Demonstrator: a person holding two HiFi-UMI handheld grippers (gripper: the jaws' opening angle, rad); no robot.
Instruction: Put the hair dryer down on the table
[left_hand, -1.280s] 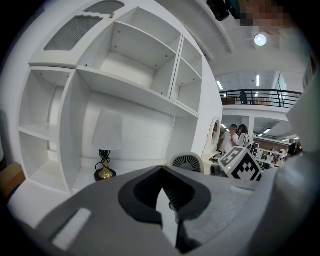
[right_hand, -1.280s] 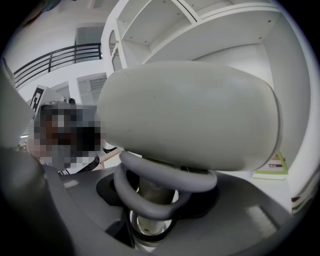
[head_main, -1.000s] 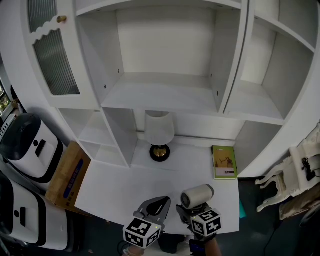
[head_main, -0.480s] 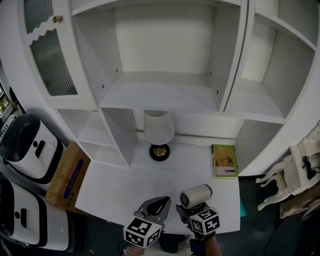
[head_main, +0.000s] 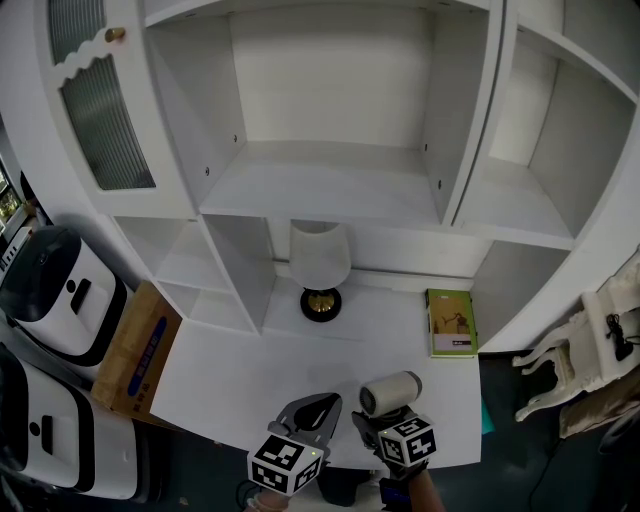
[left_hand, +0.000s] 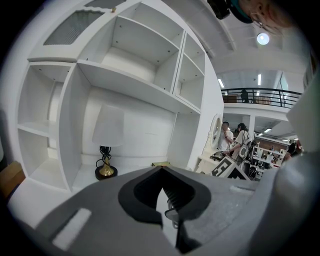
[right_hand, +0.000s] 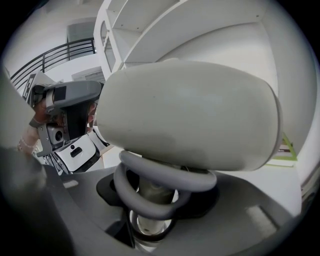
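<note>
Partly hidden, hair dryer handle (right_hand: 152, 190) clamped in right claw (right_hand: 150, 222); left claw (left_hand: 162, 175) closed, empty

You had a white-shaded lamp (head_main: 319, 270) on a brass base, standing under the white shelf unit (head_main: 330, 190). Right of the lamp a green book (head_main: 450, 323) lay flat. Left of the lamp sat a cardboard box (head_main: 135, 352), with two white appliances (head_main: 60, 295) beyond it. Up and left of the lamp was a ribbed glass door (head_main: 105, 110).
</note>
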